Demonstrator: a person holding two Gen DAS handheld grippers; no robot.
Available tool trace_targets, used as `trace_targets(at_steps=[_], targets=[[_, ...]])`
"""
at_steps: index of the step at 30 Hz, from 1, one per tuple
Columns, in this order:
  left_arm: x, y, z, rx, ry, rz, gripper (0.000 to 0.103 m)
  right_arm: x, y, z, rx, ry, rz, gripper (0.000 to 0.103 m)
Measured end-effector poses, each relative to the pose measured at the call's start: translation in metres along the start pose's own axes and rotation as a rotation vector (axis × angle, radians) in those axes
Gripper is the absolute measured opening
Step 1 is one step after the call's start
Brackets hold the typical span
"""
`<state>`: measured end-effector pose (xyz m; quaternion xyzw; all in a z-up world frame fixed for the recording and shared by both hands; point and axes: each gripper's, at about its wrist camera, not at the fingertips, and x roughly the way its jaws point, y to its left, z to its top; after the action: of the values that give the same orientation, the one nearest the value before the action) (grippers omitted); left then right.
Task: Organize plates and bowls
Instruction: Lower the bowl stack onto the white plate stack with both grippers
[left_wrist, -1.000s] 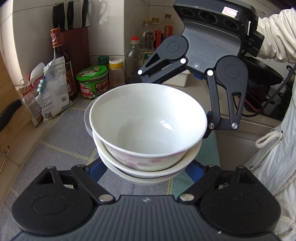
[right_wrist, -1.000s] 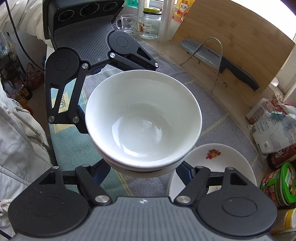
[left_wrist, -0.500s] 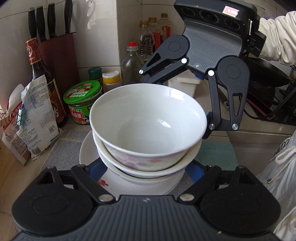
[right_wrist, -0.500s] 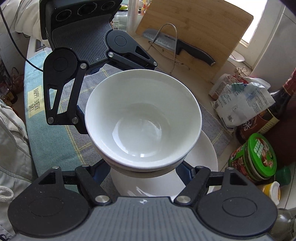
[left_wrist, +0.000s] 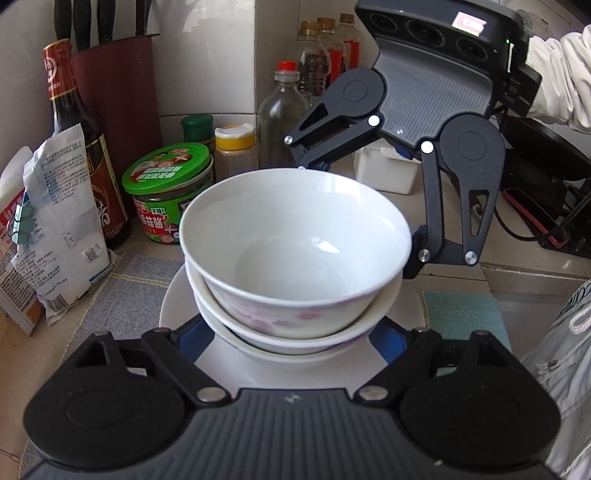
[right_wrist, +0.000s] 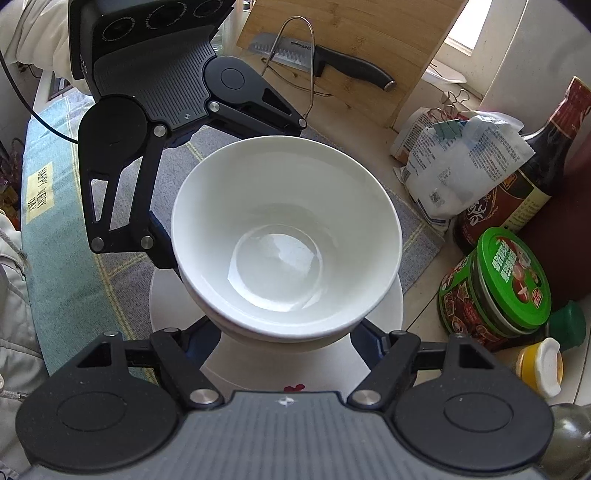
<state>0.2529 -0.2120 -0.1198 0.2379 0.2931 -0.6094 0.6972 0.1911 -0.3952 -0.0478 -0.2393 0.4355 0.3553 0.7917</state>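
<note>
Two nested white bowls (left_wrist: 295, 258), the upper one with pink flowers on its side, are clasped from opposite sides by both grippers. My left gripper (left_wrist: 291, 336) is shut on the stack, its blue pads against the lower bowl. From the far side my right gripper (right_wrist: 284, 339) is shut on the same bowls (right_wrist: 284, 240). A white plate (left_wrist: 177, 302) lies on the mat directly beneath the stack, and its rim (right_wrist: 388, 306) shows around the bowls. I cannot tell whether the bottom bowl touches the plate.
Close behind the plate stand a green-lidded jar (left_wrist: 170, 192), a dark sauce bottle (left_wrist: 70, 122), a white packet (left_wrist: 62, 229), small spice jars (left_wrist: 234, 147) and a knife block (left_wrist: 118, 96). A cutting board with a knife (right_wrist: 325, 59) leans at the back. A person's white sleeve (left_wrist: 557, 85) is at right.
Both grippers carried the bowl stack across the mat toward the jars and bottles and slightly down. The white plate, earlier off to the side, now lies right under the stack.
</note>
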Motion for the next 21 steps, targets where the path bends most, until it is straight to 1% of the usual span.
trace_targets(at_steps=[5,12,15,16,18,21], targets=[[0.004,0.001,-0.001,-0.011,0.010,-0.010,0.089,0.005,-0.003,-0.003,0.002,0.010,0.005,0.081],[0.005,0.006,-0.003,-0.030,0.003,-0.018,0.090,0.004,-0.002,-0.002,0.000,0.004,-0.003,0.081],[0.004,0.004,-0.004,-0.024,-0.007,0.000,0.091,0.004,-0.002,-0.003,0.015,0.002,-0.007,0.082],[0.004,0.003,-0.004,-0.023,-0.009,0.011,0.092,0.004,-0.003,-0.003,0.020,-0.001,-0.011,0.083],[0.004,0.000,-0.004,-0.021,-0.008,0.038,0.098,0.004,-0.003,-0.004,0.032,-0.005,-0.022,0.088],[0.000,-0.005,-0.005,-0.017,-0.025,0.082,0.100,0.003,-0.002,-0.006,0.044,-0.012,-0.025,0.092]])
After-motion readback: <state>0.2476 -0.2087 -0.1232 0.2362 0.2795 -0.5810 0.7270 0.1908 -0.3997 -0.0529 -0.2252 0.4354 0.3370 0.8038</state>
